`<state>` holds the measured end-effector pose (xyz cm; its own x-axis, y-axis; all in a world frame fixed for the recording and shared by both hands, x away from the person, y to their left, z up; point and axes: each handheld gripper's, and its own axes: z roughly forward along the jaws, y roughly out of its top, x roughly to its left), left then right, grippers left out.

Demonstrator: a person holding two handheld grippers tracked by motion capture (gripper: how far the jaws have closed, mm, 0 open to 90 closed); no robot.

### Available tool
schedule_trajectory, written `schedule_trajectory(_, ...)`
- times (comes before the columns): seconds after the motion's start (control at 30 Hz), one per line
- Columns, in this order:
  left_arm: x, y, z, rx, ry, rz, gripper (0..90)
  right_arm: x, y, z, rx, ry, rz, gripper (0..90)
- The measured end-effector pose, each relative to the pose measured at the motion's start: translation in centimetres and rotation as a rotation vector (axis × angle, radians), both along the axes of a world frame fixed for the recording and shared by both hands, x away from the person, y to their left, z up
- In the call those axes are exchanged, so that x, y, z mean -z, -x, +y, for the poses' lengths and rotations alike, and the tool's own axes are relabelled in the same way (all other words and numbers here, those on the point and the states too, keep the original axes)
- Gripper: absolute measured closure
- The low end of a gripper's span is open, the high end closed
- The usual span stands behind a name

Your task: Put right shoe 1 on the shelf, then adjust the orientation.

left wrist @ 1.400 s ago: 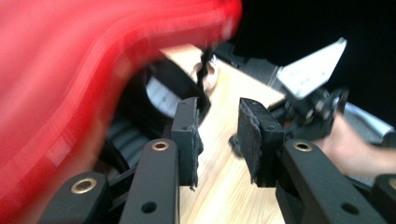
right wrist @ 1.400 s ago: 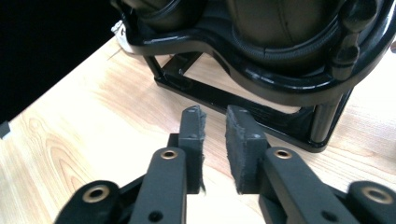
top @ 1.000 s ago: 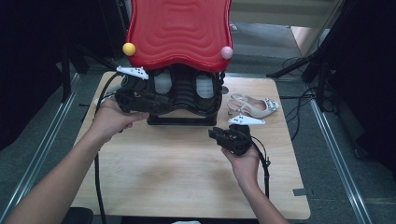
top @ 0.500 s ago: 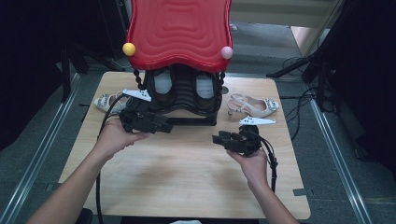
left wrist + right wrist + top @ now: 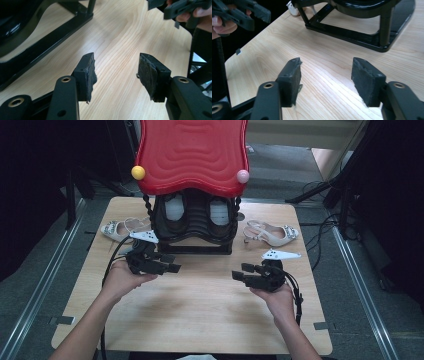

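Both grippers are hovering over the pale wooden table (image 5: 200,320), jaws spread with nothing between them, having just been opening: the left gripper (image 5: 172,268) near the rack, the right gripper (image 5: 239,275) opposite.

Beyond them, two beige studded slingback heeled shoes are lying flanking the black shoe rack (image 5: 195,227): left shoe (image 5: 120,228), right shoe (image 5: 272,234). Judged light, stiff-soled, with flimsy straps; gripping the heel counter or sole edge is advisable.

The table is sitting on grey floor (image 5: 45,270); dark surroundings.
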<state>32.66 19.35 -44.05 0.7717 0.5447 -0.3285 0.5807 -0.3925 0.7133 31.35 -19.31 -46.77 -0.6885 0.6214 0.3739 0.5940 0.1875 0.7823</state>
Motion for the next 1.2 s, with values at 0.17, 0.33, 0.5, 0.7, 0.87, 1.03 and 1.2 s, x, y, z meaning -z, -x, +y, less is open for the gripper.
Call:
schedule_trajectory(0.17,1.2,0.1,0.8,-0.03,-0.001,0.016,47.2,0.0,0.4,-0.7,0.027,0.007,0.0,40.9)
schedule_trajectory(0.33,1.8,0.0,1.8,-0.018,0.009,0.022,48.1,0.2,0.3,-1.4,0.042,0.011,0.035,46.9)
schedule_trajectory(0.5,2.2,-0.1,2.8,-0.025,0.04,0.054,68.5,0.3,0.4,-1.4,0.045,0.042,0.011,46.1)
schedule_trajectory(0.7,2.3,-0.3,4.3,-0.052,0.032,0.039,83.2,0.7,0.1,-1.3,0.041,0.068,0.031,48.0)
schedule_trajectory(0.87,2.3,-0.7,5.8,-0.102,0.02,0.039,84.9,0.2,0.2,-1.2,0.046,0.056,0.009,47.9)
schedule_trajectory(1.03,2.2,-1.5,8.1,-0.151,0.038,0.02,88.7,0.3,0.0,-1.3,0.048,0.064,0.012,46.1)
schedule_trajectory(1.2,2.6,-1.9,9.8,-0.196,0.025,0.016,90.0,0.9,-0.6,-1.5,0.055,0.082,0.061,47.6)
